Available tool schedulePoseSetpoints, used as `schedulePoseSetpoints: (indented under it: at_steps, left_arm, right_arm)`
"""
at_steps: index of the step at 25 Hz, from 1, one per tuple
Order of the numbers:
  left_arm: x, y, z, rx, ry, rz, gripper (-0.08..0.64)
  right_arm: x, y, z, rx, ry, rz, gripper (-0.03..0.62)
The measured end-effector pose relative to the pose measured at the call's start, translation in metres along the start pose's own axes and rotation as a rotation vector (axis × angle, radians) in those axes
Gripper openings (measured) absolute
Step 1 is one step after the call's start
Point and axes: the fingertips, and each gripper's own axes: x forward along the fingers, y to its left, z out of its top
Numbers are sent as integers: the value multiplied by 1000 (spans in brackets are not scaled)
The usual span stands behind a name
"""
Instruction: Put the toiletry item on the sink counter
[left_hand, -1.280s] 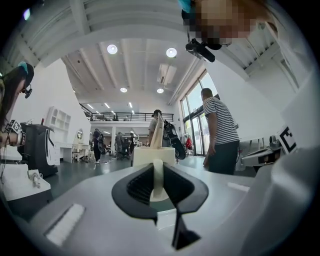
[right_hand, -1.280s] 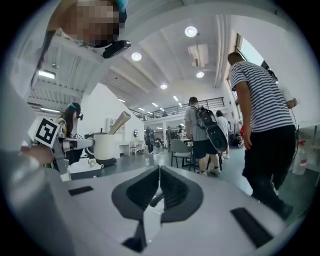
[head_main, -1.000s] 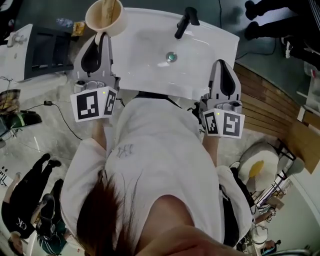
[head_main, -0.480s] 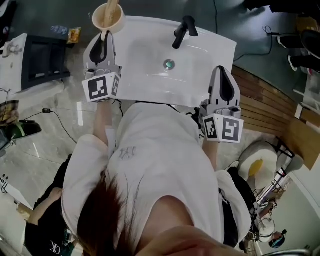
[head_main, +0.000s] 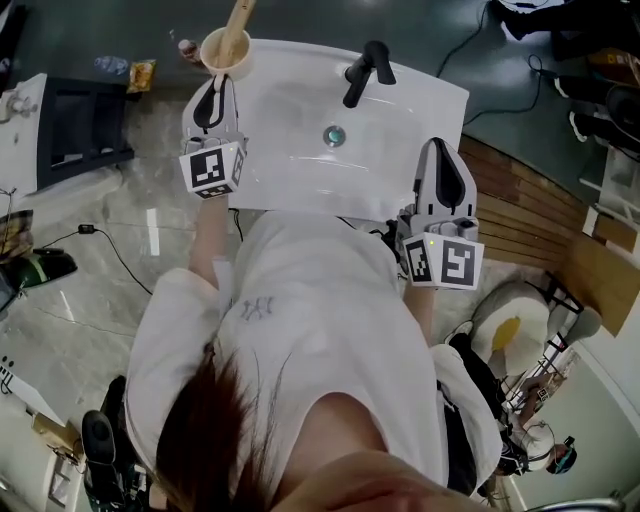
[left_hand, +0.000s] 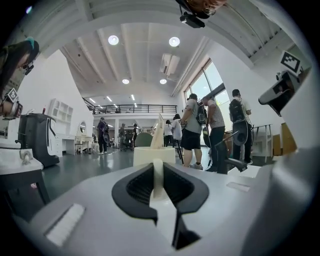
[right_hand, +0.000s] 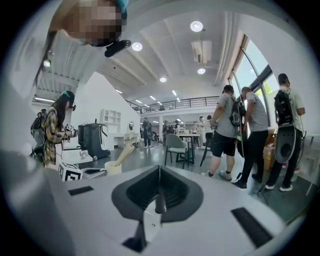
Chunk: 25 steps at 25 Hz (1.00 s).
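Observation:
A cream cup (head_main: 225, 48) with a wooden stick (head_main: 240, 20) leaning in it sits at the back left corner of the white sink (head_main: 300, 195). My left gripper (head_main: 215, 82) is shut on the cup's handle. In the left gripper view, the handle (left_hand: 157, 177) is a pale strip between the jaws and the cup (left_hand: 155, 155) is just beyond. I cannot tell whether the cup rests on the counter. My right gripper (head_main: 443, 150) hovers over the sink's front right edge with its jaws shut and nothing in them (right_hand: 159, 197). The right gripper view also shows the cup (right_hand: 113, 167) far to the left.
A black faucet (head_main: 362, 68) stands at the back of the basin and a drain (head_main: 334, 135) sits at its middle. A dark cabinet (head_main: 85, 125) is on the floor to the left, and wooden boards (head_main: 520, 215) lie to the right. Several people (left_hand: 210, 130) stand behind the sink.
My left gripper has carried the cup forward and down to the sink's back left corner, so it now looks smaller. The right gripper has stayed at the front right edge.

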Motion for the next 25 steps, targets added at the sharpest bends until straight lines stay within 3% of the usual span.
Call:
schedulePoseSetpoints:
  at_steps: [7,25]
  left_arm:
    - [9,0,-33,-14,66,6,44]
    - [16,2,-68,-26,149,-1,44]
  right_arm:
    - [4,1,-3,-9,13,3,11]
    - [2,6,-2,-19,29,-5,11]
